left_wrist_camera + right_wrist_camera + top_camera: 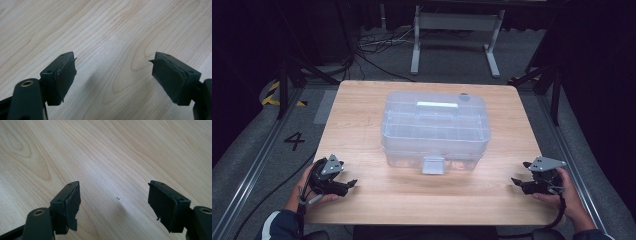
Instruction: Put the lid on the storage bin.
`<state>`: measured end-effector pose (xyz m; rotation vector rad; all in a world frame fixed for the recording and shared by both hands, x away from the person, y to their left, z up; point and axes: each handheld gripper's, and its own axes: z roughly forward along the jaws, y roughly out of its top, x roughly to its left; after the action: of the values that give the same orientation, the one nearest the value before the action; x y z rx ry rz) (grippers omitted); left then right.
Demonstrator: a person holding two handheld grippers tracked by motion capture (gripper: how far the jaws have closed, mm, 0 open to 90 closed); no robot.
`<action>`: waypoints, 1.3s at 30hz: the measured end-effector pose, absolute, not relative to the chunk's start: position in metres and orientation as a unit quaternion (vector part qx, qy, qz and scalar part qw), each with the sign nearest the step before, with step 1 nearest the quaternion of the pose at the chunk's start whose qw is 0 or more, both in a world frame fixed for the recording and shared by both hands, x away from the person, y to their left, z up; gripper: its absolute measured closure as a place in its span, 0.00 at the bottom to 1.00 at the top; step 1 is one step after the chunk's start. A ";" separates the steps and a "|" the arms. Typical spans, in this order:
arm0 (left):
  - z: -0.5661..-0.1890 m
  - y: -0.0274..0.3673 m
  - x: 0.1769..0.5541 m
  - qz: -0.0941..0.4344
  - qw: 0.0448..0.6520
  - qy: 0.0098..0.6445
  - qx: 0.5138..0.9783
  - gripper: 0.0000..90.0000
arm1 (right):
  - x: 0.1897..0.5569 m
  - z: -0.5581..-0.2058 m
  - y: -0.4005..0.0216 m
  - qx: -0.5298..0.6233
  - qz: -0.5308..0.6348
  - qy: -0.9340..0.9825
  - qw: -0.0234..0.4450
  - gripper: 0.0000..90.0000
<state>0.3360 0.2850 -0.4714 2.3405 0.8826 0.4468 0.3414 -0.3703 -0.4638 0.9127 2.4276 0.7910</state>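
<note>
Tabletop (362,135) of pale wood carries everything, with a clear plastic storage box (435,131) ahead of both grippers and between them, well apart from each. Its lid is shut, a flat handle (437,105) lies on top, and a front latch (433,164) faces the person. Left gripper (348,184) rests low near the table's near edge, jaws spread with nothing between them; right gripper (517,183) does likewise on the other side. Worn rubber pads (65,75) line the jaws, torn at the edges. Judging from this, frayed rubber could slip on smooth plastic, and a one-sided pull at the latch might skid the light box away.
</note>
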 end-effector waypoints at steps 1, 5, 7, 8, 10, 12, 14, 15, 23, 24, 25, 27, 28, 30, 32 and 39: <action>-0.472 0.287 0.336 0.167 0.297 0.333 0.879 0.22 | 0.341 -0.464 -0.370 0.329 0.285 0.875 0.213 0.29; -0.477 0.295 0.334 0.156 0.308 0.344 0.873 0.21 | 0.339 -0.471 -0.379 0.354 0.302 0.860 0.208 0.27; -0.479 0.298 0.334 0.152 0.310 0.349 0.871 0.21 | 0.338 -0.474 -0.384 0.368 0.312 0.852 0.204 0.27; -0.481 0.300 0.333 0.150 0.311 0.355 0.869 0.21 | 0.338 -0.476 -0.386 0.374 0.315 0.849 0.200 0.27; -0.483 0.303 0.333 0.146 0.312 0.359 0.867 0.20 | 0.338 -0.479 -0.390 0.388 0.323 0.841 0.194 0.27; -0.484 0.305 0.333 0.141 0.317 0.365 0.864 0.19 | 0.337 -0.482 -0.393 0.397 0.331 0.835 0.190 0.27; -0.486 0.309 0.333 0.131 0.328 0.374 0.858 0.19 | 0.337 -0.488 -0.396 0.412 0.345 0.822 0.187 0.25; -0.489 0.310 0.331 0.136 0.338 0.377 0.852 0.19 | 0.337 -0.489 -0.396 0.413 0.350 0.820 0.187 0.25; -0.490 0.310 0.330 0.140 0.340 0.380 0.849 0.17 | 0.339 -0.491 -0.398 0.421 0.357 0.815 0.177 0.23; -0.490 0.310 0.330 0.140 0.340 0.380 0.849 0.17 | 0.339 -0.491 -0.398 0.421 0.357 0.815 0.177 0.23; -0.490 0.310 0.330 0.140 0.340 0.380 0.849 0.17 | 0.339 -0.491 -0.398 0.421 0.357 0.815 0.177 0.23; -0.490 0.309 0.330 0.142 0.339 0.382 0.848 0.17 | 0.339 -0.491 -0.398 0.421 0.357 0.815 0.177 0.23; -0.490 0.309 0.330 0.142 0.338 0.384 0.847 0.17 | 0.339 -0.491 -0.398 0.421 0.357 0.815 0.177 0.23; -0.490 0.309 0.329 0.144 0.337 0.388 0.845 0.17 | 0.339 -0.491 -0.398 0.421 0.357 0.815 0.177 0.23; -0.490 0.308 0.329 0.144 0.337 0.393 0.843 0.17 | 0.339 -0.491 -0.398 0.421 0.357 0.815 0.177 0.23; -0.490 0.308 0.329 0.145 0.337 0.393 0.843 0.17 | 0.339 -0.491 -0.398 0.421 0.357 0.815 0.177 0.23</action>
<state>0.3286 0.3080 -0.4898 2.1979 1.0238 0.3771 0.3390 -0.3982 -0.4909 1.1915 2.3060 1.0104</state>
